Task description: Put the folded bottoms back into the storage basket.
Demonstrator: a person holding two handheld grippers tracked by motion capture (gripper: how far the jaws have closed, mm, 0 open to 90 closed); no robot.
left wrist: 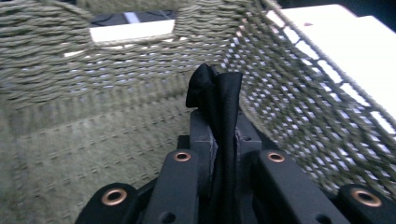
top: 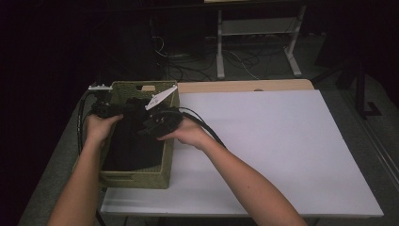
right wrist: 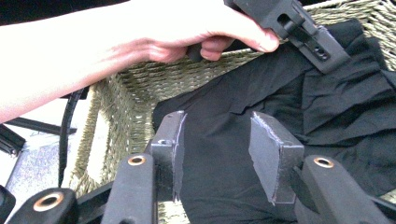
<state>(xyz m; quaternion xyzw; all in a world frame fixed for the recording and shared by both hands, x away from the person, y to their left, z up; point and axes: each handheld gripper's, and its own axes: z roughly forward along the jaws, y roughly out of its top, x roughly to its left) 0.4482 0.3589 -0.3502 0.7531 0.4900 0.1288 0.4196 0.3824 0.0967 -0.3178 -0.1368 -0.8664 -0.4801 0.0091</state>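
Here, black cloth (top: pixel 134 141) lies inside woven basket (top: pixel 165 162) at table's left edge. Left gripper (left wrist: pixel 219 135) clamped on fold of cloth, held up near basket's far wall with handle slot. Right gripper (right wrist: pixel 217 154) jaws apart over cloth, nothing pinched. White table top (top: pixel 282 150) right of basket bare and wide. Left hand (top: pixel 98 128) at basket's left rim, right hand (top: pixel 190 133) at right rim.

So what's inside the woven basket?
The basket holds black cloth, with a fold pinched in the left gripper. Part of the floor is bare; whatever lies under the cloth is covered.
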